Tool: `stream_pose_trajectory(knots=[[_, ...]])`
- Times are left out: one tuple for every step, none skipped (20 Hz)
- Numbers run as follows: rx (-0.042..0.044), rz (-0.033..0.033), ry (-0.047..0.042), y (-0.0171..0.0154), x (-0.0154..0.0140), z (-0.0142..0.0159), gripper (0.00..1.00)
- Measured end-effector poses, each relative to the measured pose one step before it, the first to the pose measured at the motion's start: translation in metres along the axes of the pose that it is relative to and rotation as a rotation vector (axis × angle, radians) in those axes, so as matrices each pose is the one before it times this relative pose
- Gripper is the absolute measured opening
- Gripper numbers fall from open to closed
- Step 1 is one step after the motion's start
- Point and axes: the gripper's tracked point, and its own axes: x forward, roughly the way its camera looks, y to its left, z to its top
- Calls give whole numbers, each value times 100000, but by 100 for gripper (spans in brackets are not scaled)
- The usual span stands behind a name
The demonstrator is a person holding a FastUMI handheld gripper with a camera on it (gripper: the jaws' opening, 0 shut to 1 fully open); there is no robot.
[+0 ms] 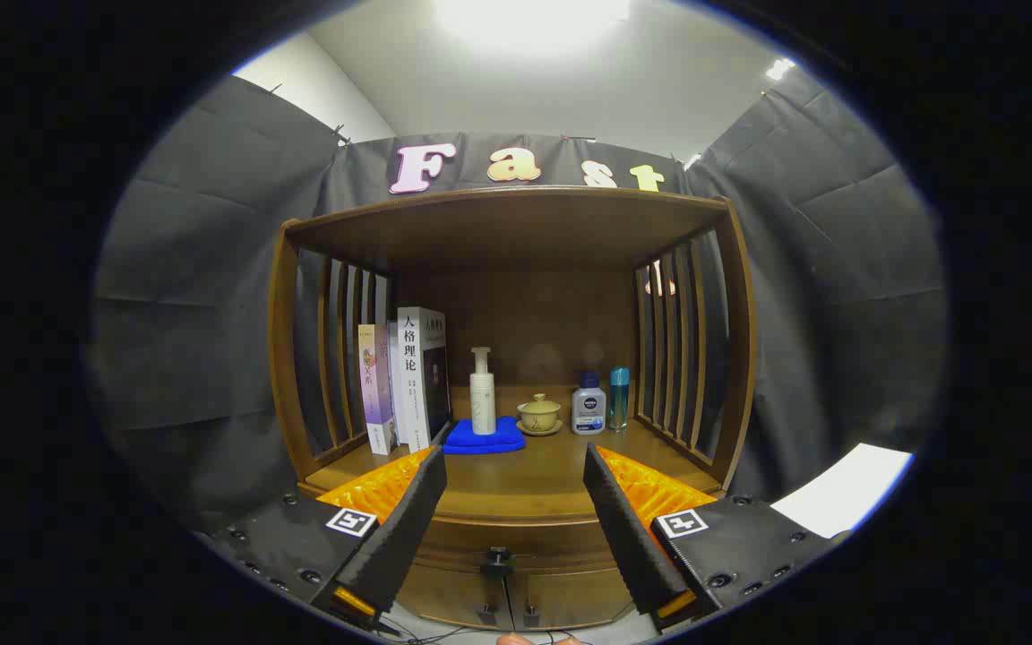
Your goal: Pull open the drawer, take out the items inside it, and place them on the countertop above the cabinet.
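Wooden countertop [525, 479] carries books [408, 381], blue cloth [483, 438], lidded cup [539, 415] — two bottles [601, 403] rightward

Wood, cloth and plastic, as we see them

We see a smooth, satin-finished wooden cabinet [516, 502], a soft matt blue cloth [484, 439], a glossy plastic pump bottle [482, 394], and the gripper [516, 484] spread wide, its pads ribbed.
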Motion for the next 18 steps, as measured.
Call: stream_pose_trajectory(knots=[[-127,-82,305,64,100,-98,97],[-105,141,410,-31,177,-185,98],[-35,203,521,82,109,-163,98],[-36,117,498,43,50,-170,98],[55,-68,171,-56,-13,-20,97],[-13,-130,90,18,-85,-201,97],[-22,-227,44,-55,87,57,97],[-79,-61,156,4,26,26,97],[-109,-114,223,-26,136,-241,97],[-91,18,454,89,-57,-237,97],[10,245,623,123,12,-180,97],[-8,225,322,78,83,-197,97],[-158,-44,444,94,105,-132,97],[-224,156,430,147,44,-309,97],[-341,249,556,204,216,-285,97],[-484,173,561,145,164,-282,97],[-510,-56,406,77,163,-292,97],[-484,-78,613,47,162,-471,97]])
